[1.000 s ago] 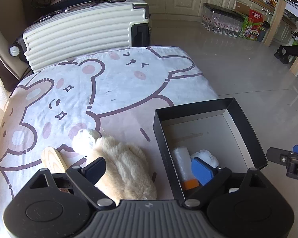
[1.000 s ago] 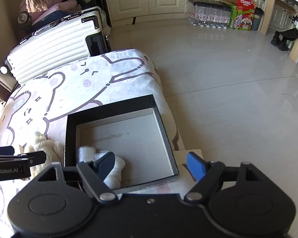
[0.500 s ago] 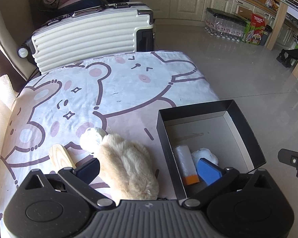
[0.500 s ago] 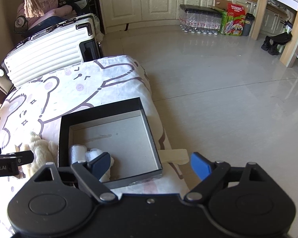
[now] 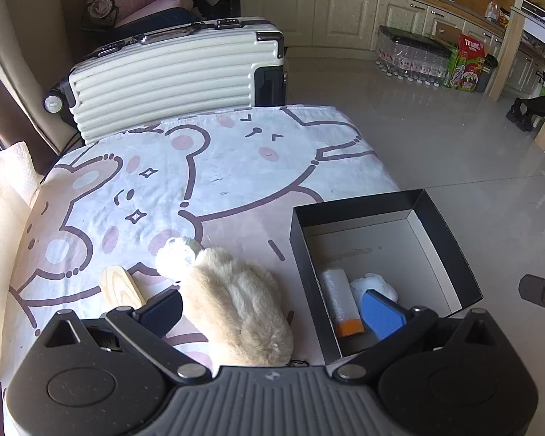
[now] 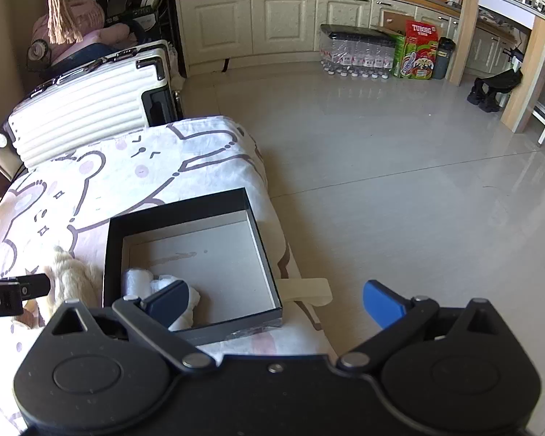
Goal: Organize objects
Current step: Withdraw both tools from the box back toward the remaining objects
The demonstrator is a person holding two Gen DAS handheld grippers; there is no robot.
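Left wrist view: bear-print sheet (image 5: 236, 167), white suitcase (image 5: 170, 80) behind, both tools (image 5: 272, 312) (image 6: 276, 299) spread apart

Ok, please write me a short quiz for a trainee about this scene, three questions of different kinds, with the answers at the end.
1. True or false: the plush toy lies inside the black box.
2. Multiple choice: which item in the box has an orange end? A) the white tube B) the crumpled white cloth C) the wooden piece
3. Fill in: both the left gripper and the right gripper are ____.

Key: 1. False, it lies on the bedsheet beside the box. 2. A. 3. Open, holding nothing.
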